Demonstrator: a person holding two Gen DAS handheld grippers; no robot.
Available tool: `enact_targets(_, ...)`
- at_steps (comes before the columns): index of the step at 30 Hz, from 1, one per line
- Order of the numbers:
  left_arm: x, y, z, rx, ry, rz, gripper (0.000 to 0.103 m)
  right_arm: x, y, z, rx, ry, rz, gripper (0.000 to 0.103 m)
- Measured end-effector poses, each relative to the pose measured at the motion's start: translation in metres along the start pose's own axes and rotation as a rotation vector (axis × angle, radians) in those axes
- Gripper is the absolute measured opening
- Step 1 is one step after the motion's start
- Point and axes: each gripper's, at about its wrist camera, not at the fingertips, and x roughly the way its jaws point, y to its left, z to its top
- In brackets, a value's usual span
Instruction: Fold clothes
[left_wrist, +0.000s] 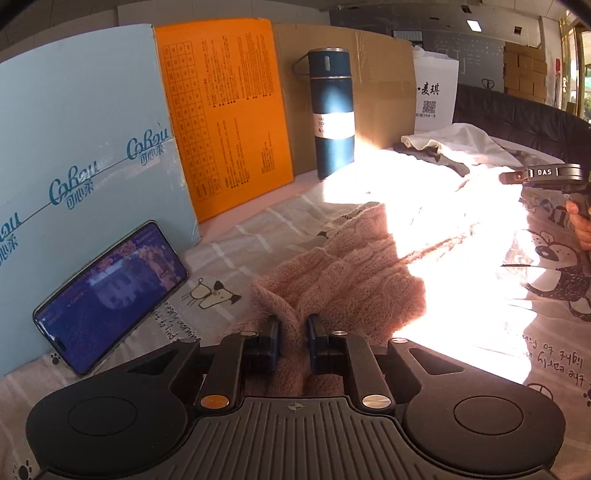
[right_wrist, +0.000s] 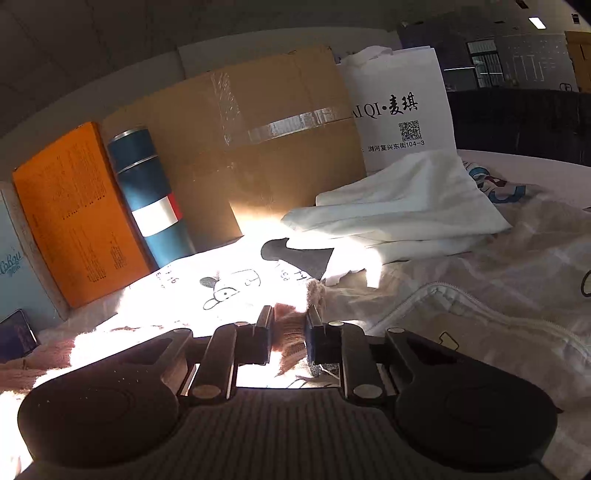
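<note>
Blue box (left_wrist: 74, 147): stood far left, printed "Cohou" with Chinese characters.
Phone (left_wrist: 110, 295): leaned on the blue box, screen lit.
Orange box (left_wrist: 225, 114): carried a table and small print, too fine to read.
Flask (left_wrist: 330, 110): dark blue, white band, text unreadable.
White bag (right_wrist: 402, 110): read "AI QI·麦琪", a QR code, "104-3".
Sweater (left_wrist: 343, 273): pink knit, lay on the cartoon-dog sheet (left_wrist: 554, 258), partly in glare.
Left gripper (left_wrist: 293, 343): fingers nearly closed, pinching a sweater fold.
Right gripper (right_wrist: 289, 338): marked "DAS"; fingers narrowly parted, gripping pink knit.
White cloth (right_wrist: 406, 206): lay heaped before the bag.
</note>
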Motion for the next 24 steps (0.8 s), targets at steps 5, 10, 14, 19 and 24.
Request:
enact_targets(5, -0.031, 0.001, 0.003, -0.086, -0.111, -0.244, 0.009, -0.011, -0.001, 0.002, 0.002, -0.072, 0.020, 0.013)
enact_targets(10, -0.023, 0.050, 0.003, -0.331, -0.123, -0.392, 0.009, -0.022, -0.004, 0.005, 0.038, -0.161, 0.031, 0.012)
enact_targets(14, 0.017, 0.072, -0.010, -0.446, 0.003, -0.267, 0.010, -0.021, -0.004, 0.006, 0.038, -0.176, 0.011, 0.012)
enact_targets(19, 0.026, 0.075, -0.008, -0.444, -0.028, -0.181, 0.011, -0.014, 0.000, 0.008, 0.010, -0.201, -0.024, 0.011)
enact_targets(24, 0.016, 0.075, 0.000, -0.406, -0.116, -0.107, 0.010, -0.014, -0.002, 0.014, 0.055, -0.283, -0.007, 0.010)
